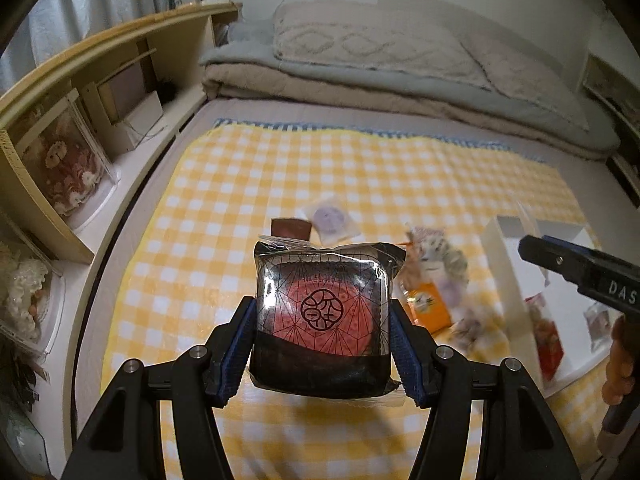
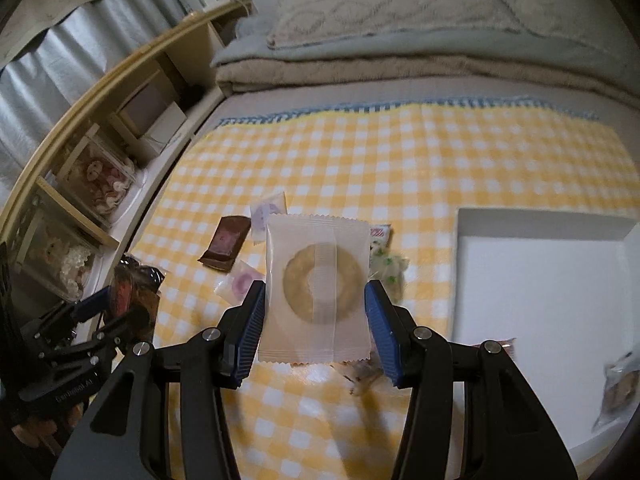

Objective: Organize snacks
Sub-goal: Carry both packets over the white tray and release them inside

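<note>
My left gripper (image 1: 320,330) is shut on a black packet with a red round sweet (image 1: 322,312), held above the yellow checked cloth (image 1: 240,184). My right gripper (image 2: 316,324) is shut on a frosted white packet holding a ring-shaped biscuit (image 2: 316,288), also lifted off the cloth. On the cloth lie a brown packet (image 2: 224,242), two clear packets with purple sweets (image 2: 266,212) (image 2: 240,282), an orange packet (image 1: 430,306) and some crumpled wrappers (image 1: 436,256). The white box (image 2: 540,276) sits on the right, with a few snacks (image 1: 546,332) inside.
A wooden shelf (image 1: 100,64) with boxed dolls runs along the left edge of the bed. Folded blankets and a pillow (image 1: 360,40) lie at the far end. The left gripper (image 2: 112,300) shows at the lower left of the right wrist view.
</note>
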A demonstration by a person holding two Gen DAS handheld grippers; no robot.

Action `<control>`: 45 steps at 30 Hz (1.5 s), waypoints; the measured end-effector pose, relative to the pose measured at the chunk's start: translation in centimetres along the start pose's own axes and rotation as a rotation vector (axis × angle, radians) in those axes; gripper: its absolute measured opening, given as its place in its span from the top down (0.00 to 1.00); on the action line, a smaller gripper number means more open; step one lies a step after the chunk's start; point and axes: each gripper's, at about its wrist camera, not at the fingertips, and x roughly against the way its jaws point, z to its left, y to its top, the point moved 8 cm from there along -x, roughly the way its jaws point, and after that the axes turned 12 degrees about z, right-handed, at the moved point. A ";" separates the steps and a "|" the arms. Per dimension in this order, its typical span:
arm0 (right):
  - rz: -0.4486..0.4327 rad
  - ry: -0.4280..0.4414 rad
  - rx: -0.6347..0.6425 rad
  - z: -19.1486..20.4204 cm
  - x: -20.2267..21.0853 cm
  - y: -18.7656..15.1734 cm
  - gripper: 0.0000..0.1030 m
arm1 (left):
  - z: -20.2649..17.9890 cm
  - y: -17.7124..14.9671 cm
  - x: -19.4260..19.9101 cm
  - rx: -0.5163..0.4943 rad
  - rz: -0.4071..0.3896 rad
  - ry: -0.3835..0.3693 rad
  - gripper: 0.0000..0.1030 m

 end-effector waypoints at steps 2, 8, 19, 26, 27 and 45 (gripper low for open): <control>-0.022 -0.018 0.012 -0.2 1.2 -0.2 0.50 | -0.2 -0.2 1.0 0.013 -0.020 -0.004 0.40; -0.066 -0.050 0.012 -1.6 4.3 -1.0 0.50 | -1.7 -0.5 3.6 0.037 -0.066 -0.025 0.40; -0.124 -0.131 -0.029 -6.6 9.1 -3.4 0.50 | -9.2 -0.8 5.0 -0.062 -0.084 -0.066 0.40; -0.145 -0.181 -0.083 -11.1 12.0 -5.5 0.50 | -14.3 -0.6 5.3 -0.109 -0.090 -0.105 0.40; -0.145 -0.185 -0.088 -11.6 12.2 -5.8 0.50 | -15.2 -0.8 5.2 -0.118 -0.089 -0.111 0.40; -0.088 -0.281 -0.196 -23.0 14.5 -12.1 0.50 | -31.3 -1.3 -1.7 -0.193 0.063 -0.306 0.40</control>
